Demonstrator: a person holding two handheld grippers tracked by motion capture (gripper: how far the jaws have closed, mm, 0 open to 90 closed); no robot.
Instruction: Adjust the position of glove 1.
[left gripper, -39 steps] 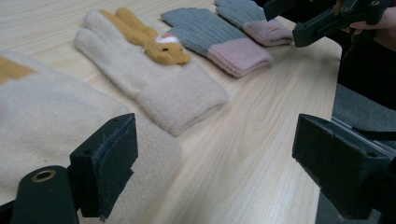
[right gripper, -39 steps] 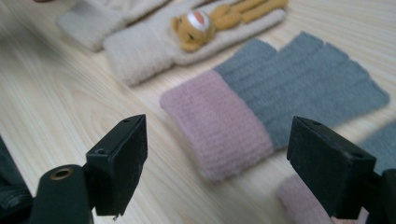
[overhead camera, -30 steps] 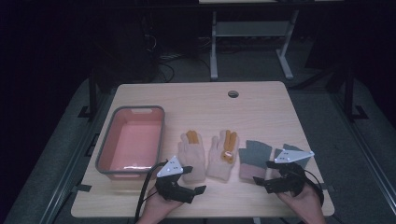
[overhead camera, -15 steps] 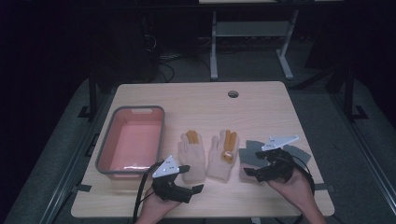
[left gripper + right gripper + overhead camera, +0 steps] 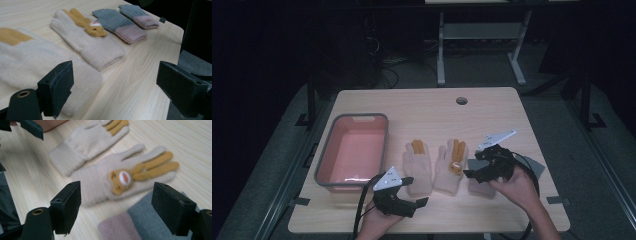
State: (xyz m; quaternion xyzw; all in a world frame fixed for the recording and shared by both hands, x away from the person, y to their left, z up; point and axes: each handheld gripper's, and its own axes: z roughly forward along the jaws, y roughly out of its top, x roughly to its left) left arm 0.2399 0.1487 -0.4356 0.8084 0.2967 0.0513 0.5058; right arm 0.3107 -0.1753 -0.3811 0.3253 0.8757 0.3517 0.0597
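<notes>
Two cream gloves with orange fingers lie palm-down mid-table: a plain one [image 5: 417, 167] and one with a bear face [image 5: 452, 165]. Right of them lie two grey gloves with pink cuffs [image 5: 537, 167], partly hidden under my right hand. My right gripper [image 5: 471, 165] hovers open over the nearer grey glove [image 5: 142, 225], jaws aimed at the bear glove [image 5: 120, 177]. My left gripper [image 5: 416, 191] is open at the table's front, by the plain glove's cuff [image 5: 37, 65]. In the left gripper view, the bear glove [image 5: 87, 40] and both grey gloves [image 5: 117, 22] lie beyond it.
A pink tray with a grey rim [image 5: 324, 170] stands at the left, nothing visible in it. A round cable hole [image 5: 461, 101] sits near the table's far edge. The table's front edge lies just below both hands. Dark floor and a desk frame lie behind.
My right gripper has moved left and slightly forward, from the table's right edge to over the grey gloves beside the bear glove. The left gripper has barely moved.
</notes>
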